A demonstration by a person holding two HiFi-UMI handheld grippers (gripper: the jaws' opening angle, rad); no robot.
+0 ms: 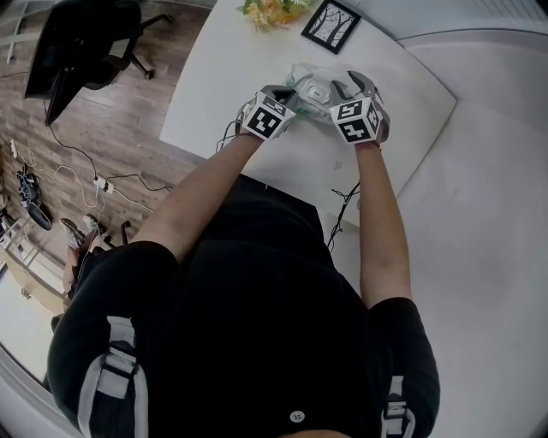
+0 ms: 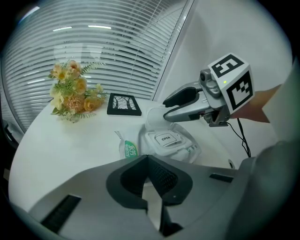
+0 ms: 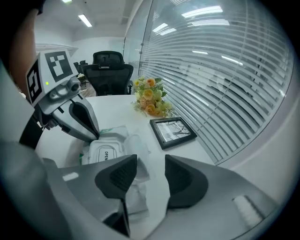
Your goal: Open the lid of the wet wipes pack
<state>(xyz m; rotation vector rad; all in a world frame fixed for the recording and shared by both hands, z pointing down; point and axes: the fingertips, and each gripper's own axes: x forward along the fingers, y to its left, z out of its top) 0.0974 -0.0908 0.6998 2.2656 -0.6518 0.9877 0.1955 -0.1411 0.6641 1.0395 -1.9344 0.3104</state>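
The wet wipes pack (image 1: 315,90) (image 2: 166,140) (image 3: 105,152) lies on the white table (image 1: 223,77), its white panel marked OPEN facing up. Its translucent lid (image 2: 156,117) (image 3: 132,143) stands flipped up at the pack's far side. My left gripper (image 1: 289,101) (image 2: 149,161) (image 3: 96,133) sits at the pack's near left end, its pads shut on the wrapper's edge. My right gripper (image 1: 353,85) (image 2: 166,108) (image 3: 150,171) hovers over the pack's right side by the raised lid. Its jaws stand apart with nothing pressed between the pads.
A bunch of yellow flowers (image 1: 272,10) (image 2: 75,91) (image 3: 151,101) and a black picture frame (image 1: 330,24) (image 2: 124,104) (image 3: 173,131) lie beyond the pack, near the blinds. A black office chair (image 1: 94,43) (image 3: 110,70) stands off the table's left side. Cables trail across the wooden floor (image 1: 111,184).
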